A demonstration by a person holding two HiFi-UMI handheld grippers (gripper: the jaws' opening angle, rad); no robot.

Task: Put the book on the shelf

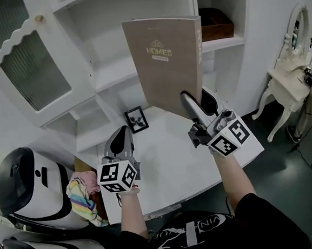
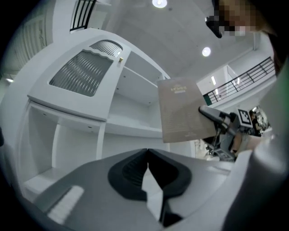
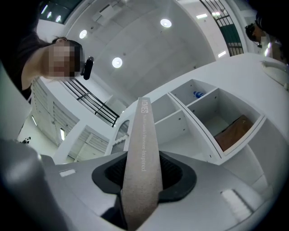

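A large tan hardcover book (image 1: 168,60) stands upright in the air in front of the white shelf unit (image 1: 113,71). My right gripper (image 1: 197,102) is shut on its lower edge. In the right gripper view the book's spine (image 3: 142,153) runs up between the two pads. In the left gripper view the book (image 2: 180,113) shows at the right, with the right gripper (image 2: 216,119) under it. My left gripper (image 1: 119,143) hovers over the white table (image 1: 170,158), shut and empty.
A small black picture frame (image 1: 136,119) stands on the table near the shelf. A brown wooden box (image 1: 215,24) sits in the upper right compartment. A white robot body (image 1: 26,187) and a colourful cloth (image 1: 86,195) are at the left, and a white side table (image 1: 290,77) stands at the right.
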